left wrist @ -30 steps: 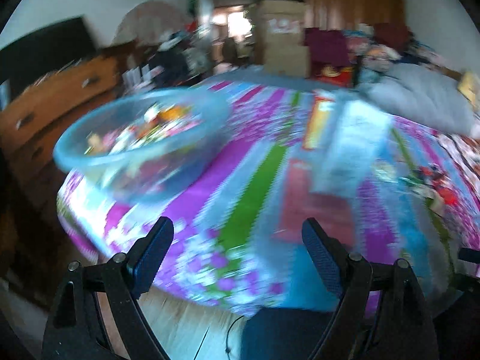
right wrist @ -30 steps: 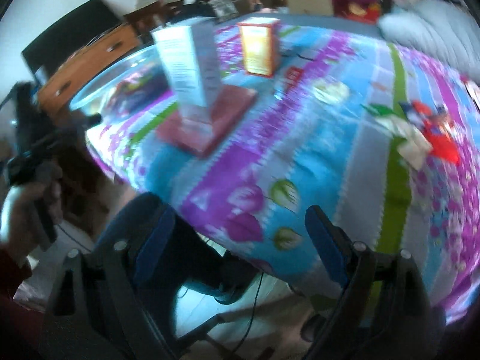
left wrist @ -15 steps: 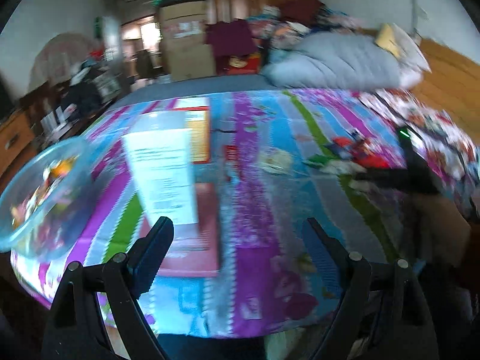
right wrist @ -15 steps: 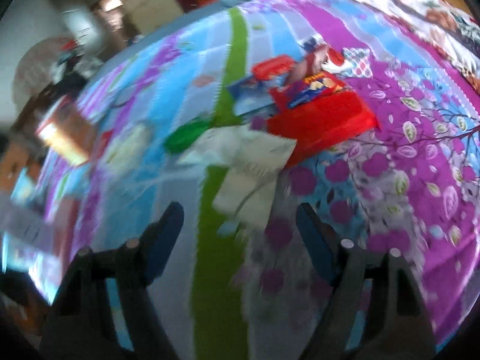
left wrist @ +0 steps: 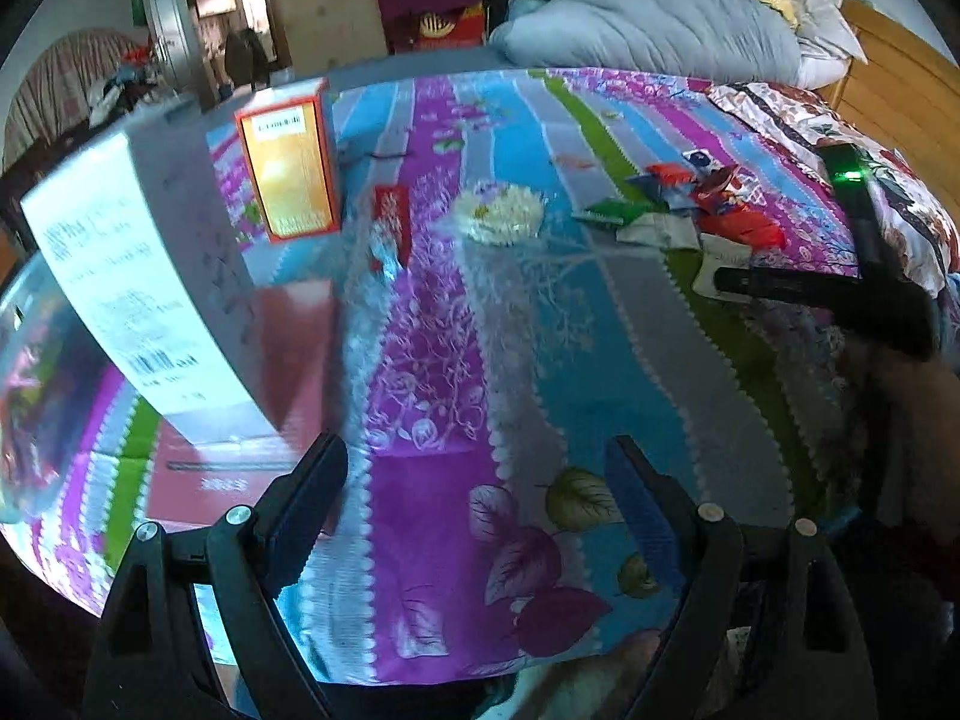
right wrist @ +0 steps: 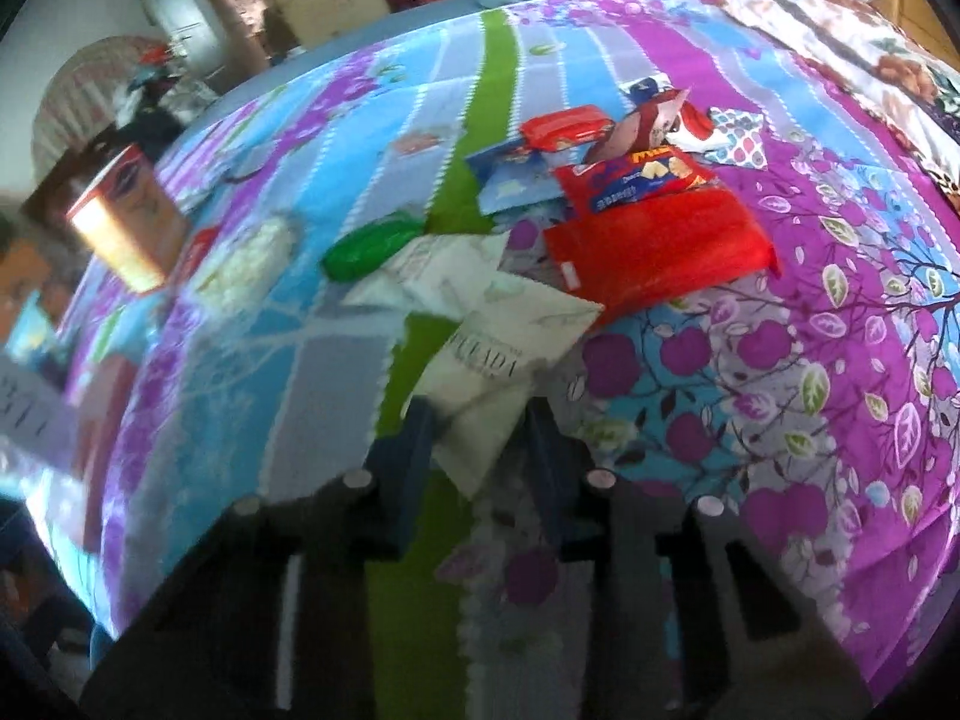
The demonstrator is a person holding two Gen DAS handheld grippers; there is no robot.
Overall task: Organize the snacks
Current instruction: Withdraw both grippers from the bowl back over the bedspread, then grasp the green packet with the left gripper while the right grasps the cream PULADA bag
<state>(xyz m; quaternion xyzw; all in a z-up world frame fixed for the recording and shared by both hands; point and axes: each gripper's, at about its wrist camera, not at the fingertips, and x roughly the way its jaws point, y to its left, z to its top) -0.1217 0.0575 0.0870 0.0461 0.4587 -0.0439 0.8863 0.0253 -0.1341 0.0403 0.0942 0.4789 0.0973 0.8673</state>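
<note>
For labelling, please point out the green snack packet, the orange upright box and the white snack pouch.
green snack packet [right wrist: 371, 245], right wrist view, its middle
orange upright box [left wrist: 292, 171], left wrist view, front face
white snack pouch [right wrist: 510, 354], right wrist view, printed middle

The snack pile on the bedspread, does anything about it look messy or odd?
Yes. The snack packets lie in a loose heap, overlapping at all angles, rather than sorted. The white packet sticks out at the near edge, its corner between the closing jaws of the right gripper. Nothing looks spilled or torn.
</note>
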